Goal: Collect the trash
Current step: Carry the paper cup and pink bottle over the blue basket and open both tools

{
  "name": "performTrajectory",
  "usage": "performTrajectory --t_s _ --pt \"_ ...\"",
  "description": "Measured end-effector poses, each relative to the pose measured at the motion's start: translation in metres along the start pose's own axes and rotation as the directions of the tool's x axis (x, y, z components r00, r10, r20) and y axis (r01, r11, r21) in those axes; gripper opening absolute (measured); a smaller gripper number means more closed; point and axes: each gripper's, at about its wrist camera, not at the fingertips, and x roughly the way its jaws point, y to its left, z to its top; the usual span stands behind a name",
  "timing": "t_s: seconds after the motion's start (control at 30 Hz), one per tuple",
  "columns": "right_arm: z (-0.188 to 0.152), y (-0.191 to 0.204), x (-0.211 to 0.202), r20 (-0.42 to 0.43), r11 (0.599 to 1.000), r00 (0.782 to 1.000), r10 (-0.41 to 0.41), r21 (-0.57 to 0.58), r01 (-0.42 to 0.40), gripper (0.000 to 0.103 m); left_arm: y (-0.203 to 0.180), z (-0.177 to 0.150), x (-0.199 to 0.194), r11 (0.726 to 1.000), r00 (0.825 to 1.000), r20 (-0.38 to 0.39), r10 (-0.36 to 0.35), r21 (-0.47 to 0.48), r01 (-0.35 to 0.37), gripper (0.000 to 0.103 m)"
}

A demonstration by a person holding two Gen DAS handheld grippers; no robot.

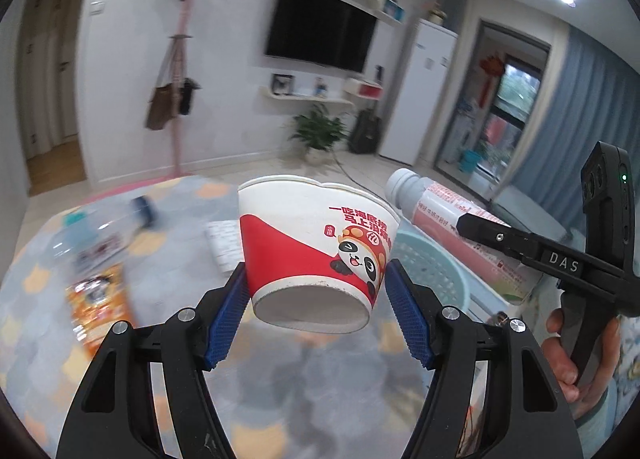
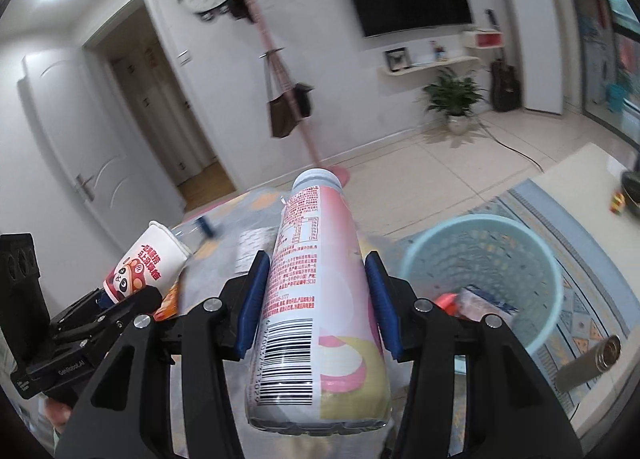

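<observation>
Left wrist view, left side: a clear plastic bottle with a dark blue cap (image 1: 100, 235) and an orange snack wrapper (image 1: 100, 299) lie blurred on the grey patterned rug (image 1: 280, 379), well apart from the grippers.

Centre: the left gripper (image 1: 316, 295) is clamped at roughly half opening on a red-and-white paper noodle bowl with a panda print (image 1: 316, 243). Both blue ribbed pads (image 1: 228, 311) press the bowl's lower wall; the bowl is tilted, mouth away from the camera, clear of the rug.

Right: the right gripper (image 2: 316, 295) is clamped at roughly half opening on a pink-and-white plastic drink bottle with a white cap (image 2: 316, 279), pads on its mid-body, cap pointing forward. A hand (image 1: 580, 355) grips its handle.

Far right: a light blue perforated plastic waste basket (image 2: 532, 255) stands on the rug just beside the bottle, its rim open and unobstructed, with some waste already inside. A metallic cylinder (image 2: 588, 363) lies near the basket's right edge. Open tiled floor (image 2: 440, 175) lies beyond.
</observation>
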Motion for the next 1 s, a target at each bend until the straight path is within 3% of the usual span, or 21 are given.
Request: performTrajectory --t_s 0.27,0.63,0.77,1.0 --pt "-0.014 -0.085 0.004 -0.022 0.983 0.994 -0.106 0.149 0.108 0.046 -0.053 0.016 0.070 0.996 0.994 -0.086 -0.063 0.063 0.068 0.066" --pt "-0.032 -0.153 0.043 -0.116 0.944 0.974 -0.196 0.247 0.219 0.046 -0.101 0.014 0.166 0.989 0.967 -0.237 -0.092 0.095 0.117 0.069" --pt "-0.035 -0.165 0.054 -0.133 0.938 0.972 -0.194 0.266 0.223 0.046 -0.105 0.014 0.176 0.990 0.967 -0.242 -0.082 0.089 0.106 0.079" --pt "-0.048 -0.170 0.060 -0.154 0.935 0.970 -0.190 0.272 0.226 0.046 -0.093 -0.002 0.173 0.993 0.965 -0.257 -0.062 0.079 0.085 0.079"
